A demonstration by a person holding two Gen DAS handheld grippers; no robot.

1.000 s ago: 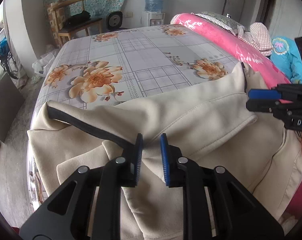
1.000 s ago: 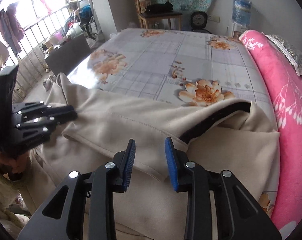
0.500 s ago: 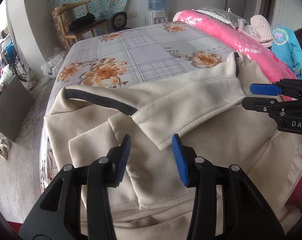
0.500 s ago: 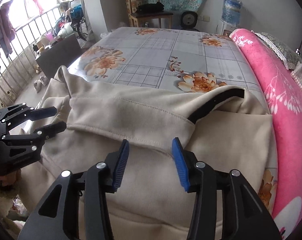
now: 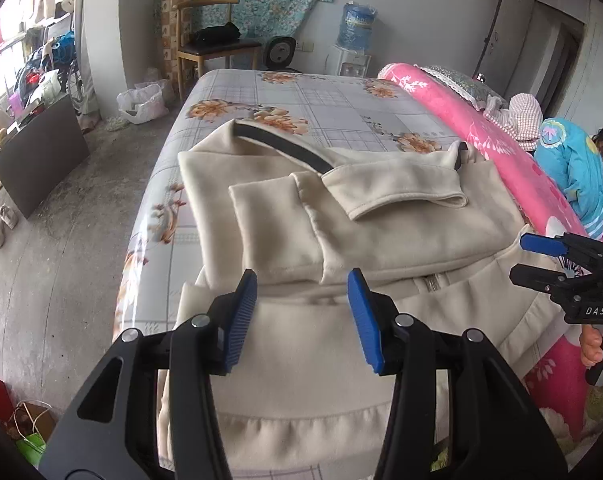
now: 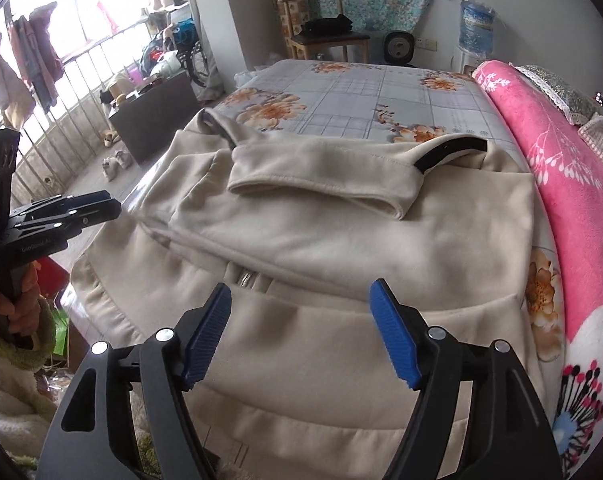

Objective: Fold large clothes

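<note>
A large cream coat [image 5: 381,232] [image 6: 341,232] with a black collar lining lies on the bed, its upper part and sleeves folded down over the body. My left gripper [image 5: 303,308] hangs above the coat's near left part, jaws opening, nothing between them. My right gripper [image 6: 301,328] hovers over the coat's near middle by the zip, jaws opening wide and empty. Each gripper shows in the other's view: the right gripper [image 5: 541,260] at the right edge, the left gripper [image 6: 97,210] at the left edge.
The bed [image 5: 341,108] has a grey floral cover. A pink blanket [image 6: 573,200] runs along its right side, with more clothes [image 5: 561,160] behind. A wooden chair [image 5: 213,48], a water dispenser [image 5: 355,40] and a dark box [image 5: 37,156] stand on the floor.
Both grippers let go of the folded-over cloth and drew back toward the near edge, their jaws spreading. The folded part now lies flat on the coat.
</note>
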